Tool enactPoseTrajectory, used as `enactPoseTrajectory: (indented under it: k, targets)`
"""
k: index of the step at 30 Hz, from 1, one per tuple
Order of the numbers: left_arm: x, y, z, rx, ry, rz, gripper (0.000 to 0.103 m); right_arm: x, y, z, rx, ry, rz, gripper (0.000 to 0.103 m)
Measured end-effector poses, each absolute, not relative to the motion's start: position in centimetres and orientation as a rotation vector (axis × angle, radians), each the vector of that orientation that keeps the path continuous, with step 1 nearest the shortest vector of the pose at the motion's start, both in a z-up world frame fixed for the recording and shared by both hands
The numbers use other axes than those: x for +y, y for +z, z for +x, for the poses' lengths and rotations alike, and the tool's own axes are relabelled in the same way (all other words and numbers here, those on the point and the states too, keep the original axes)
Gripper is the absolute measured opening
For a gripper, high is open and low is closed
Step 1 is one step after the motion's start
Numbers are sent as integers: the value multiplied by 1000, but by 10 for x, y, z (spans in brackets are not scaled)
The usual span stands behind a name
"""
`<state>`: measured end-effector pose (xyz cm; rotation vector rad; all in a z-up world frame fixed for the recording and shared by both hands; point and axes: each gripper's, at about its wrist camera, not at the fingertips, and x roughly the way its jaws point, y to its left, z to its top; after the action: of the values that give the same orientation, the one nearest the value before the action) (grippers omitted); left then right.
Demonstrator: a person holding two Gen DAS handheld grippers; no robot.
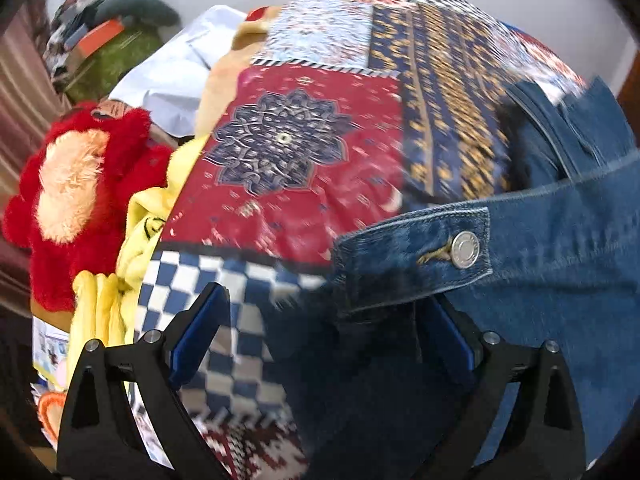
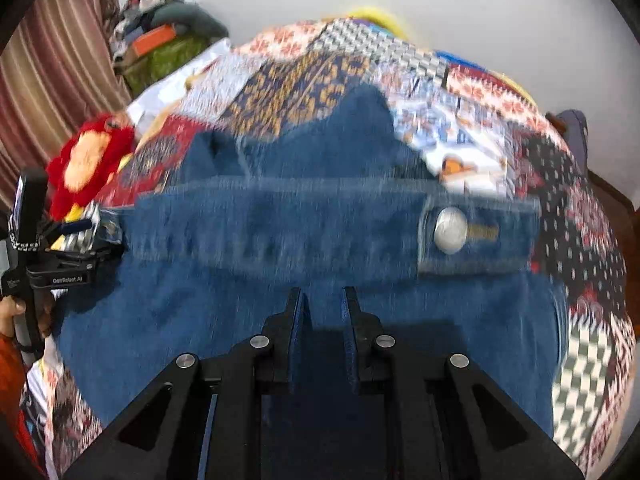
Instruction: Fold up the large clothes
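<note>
A blue denim jacket (image 1: pixel 560 260) (image 2: pixel 280 240) lies spread on a patchwork bedspread (image 1: pixel 304 160) (image 2: pixel 580 240). Its waistband tab carries a metal button (image 1: pixel 465 249) (image 2: pixel 450 230). My left gripper (image 1: pixel 326 300) stands wide open over the jacket's left hem corner. The denim lies across the right finger, and the pads do not press on it. It also shows in the right wrist view, at the jacket's left edge, as the left gripper (image 2: pixel 52 264) in a person's hand (image 2: pixel 12 320). My right gripper (image 2: pixel 324 300) hovers over the jacket's middle, its jaws nearly together. Blur hides whether cloth is pinched.
A red plush toy (image 1: pixel 80 200) (image 2: pixel 88 164) and yellow cloth (image 1: pixel 136 220) lie at the bedspread's left edge. A pale blue garment (image 1: pixel 172 80) lies farther back. A pile of clothes and boxes (image 1: pixel 112 60) (image 2: pixel 168 52) sits by the white wall and striped curtain (image 2: pixel 52 80).
</note>
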<state>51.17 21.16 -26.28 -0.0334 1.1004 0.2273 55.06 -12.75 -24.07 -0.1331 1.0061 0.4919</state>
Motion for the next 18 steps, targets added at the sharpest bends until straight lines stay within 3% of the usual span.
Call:
enactPoseTrajectory:
  k: [10,15,18]
  targets:
    - [223,-262,502,1065,316,-4,103,-134,-243,564,921,385,-230,14]
    - [232,-236,485,1055,309,-15,103,-144,-238,545,941,287,-334,14]
    - [232,-211,466,1021,274,-51,103,-161,-227,522,949,344,-241,14]
